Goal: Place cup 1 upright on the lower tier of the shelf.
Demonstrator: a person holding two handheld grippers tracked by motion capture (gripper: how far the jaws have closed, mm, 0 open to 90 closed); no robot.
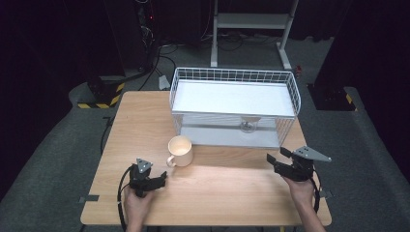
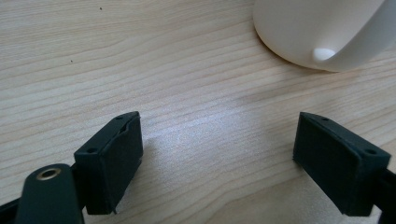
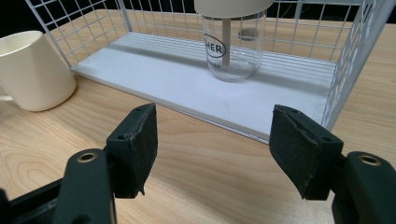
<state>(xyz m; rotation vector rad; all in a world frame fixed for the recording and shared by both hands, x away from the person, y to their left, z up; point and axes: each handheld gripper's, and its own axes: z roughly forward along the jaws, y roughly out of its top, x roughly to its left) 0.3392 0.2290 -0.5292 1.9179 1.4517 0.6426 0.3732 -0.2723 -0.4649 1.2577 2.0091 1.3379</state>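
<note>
left gripper point(image 2: 219, 154): jaws spread, empty, mug point(image 2: 322, 32) just ahead, untouched | right gripper point(image 3: 212, 149): jaws spread, empty, jar point(image 3: 232, 42) ahead in the rack point(image 3: 201, 88) | progress: probably nothing picked up yet

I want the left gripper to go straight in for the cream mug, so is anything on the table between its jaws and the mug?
Nothing visible. The left gripper has open jaws with bare wooden table ahead of them, and the cream mug stands just beyond, its handle toward the gripper.
</note>
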